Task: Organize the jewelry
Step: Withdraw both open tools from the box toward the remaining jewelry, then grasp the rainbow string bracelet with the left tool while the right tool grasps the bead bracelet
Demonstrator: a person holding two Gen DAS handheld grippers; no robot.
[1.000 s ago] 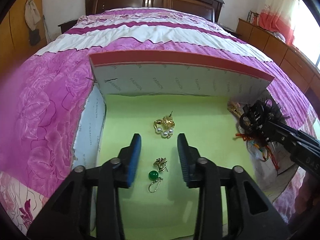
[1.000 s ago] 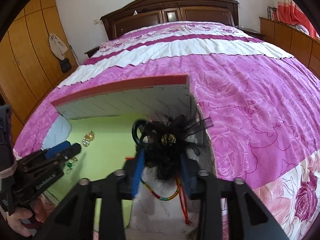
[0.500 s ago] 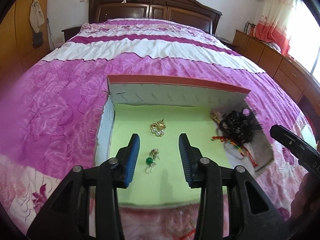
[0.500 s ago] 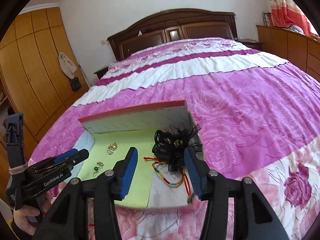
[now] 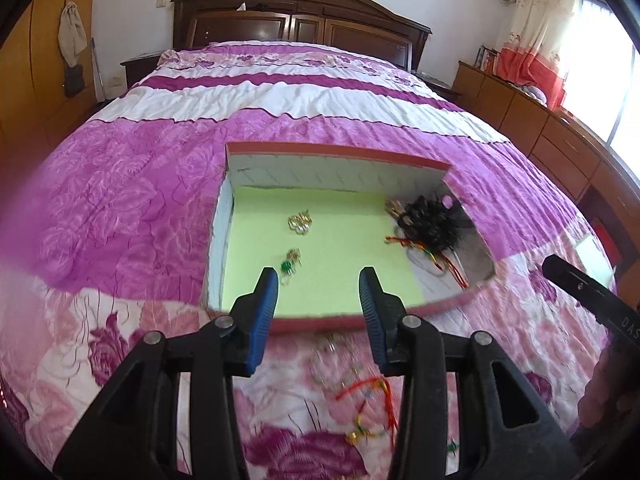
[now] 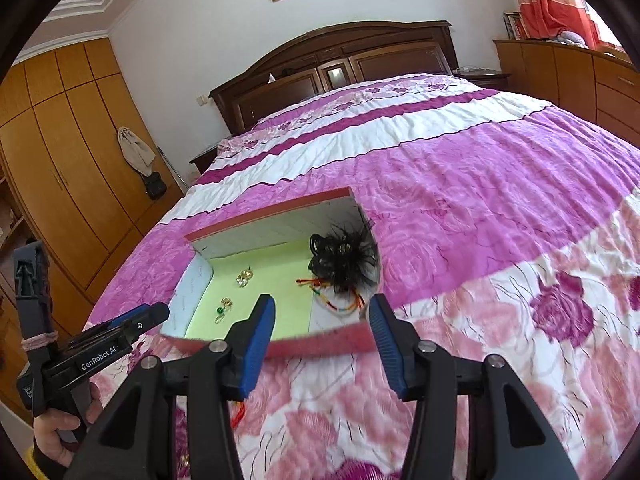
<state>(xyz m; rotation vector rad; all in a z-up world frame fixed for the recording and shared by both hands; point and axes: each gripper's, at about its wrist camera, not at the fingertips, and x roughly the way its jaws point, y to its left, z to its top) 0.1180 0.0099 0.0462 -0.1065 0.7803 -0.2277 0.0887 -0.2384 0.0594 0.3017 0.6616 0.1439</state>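
One shallow box with a red rim lies on the bed, its floor lined with one green sheet.

Contents, counted. One gold-and-pearl piece lies on the sheet toward the far wall. Nearer the front lies one small gold earring, and touching it one green-bead earring. At the right side sits one black feathered hair clip, with one gold item partly hidden at its far-left edge; what it is cannot be told. One multicoloured cord bracelet trails from under the clip over the bare grey strip of floor beside the sheet. That makes six items in the box, all at rest.

Outside the box, on the bedspread just in front of the near rim, lies a blurred tangle: one red cord and at least one pale chain; a firm count there is not possible.

Two grippers are present. The left gripper hangs above the near rim, jaws narrowly parted, nothing between them. The right gripper likewise hangs over the near rim, jaws moderately parted and empty. One hand is seen gripping the left tool's handle.
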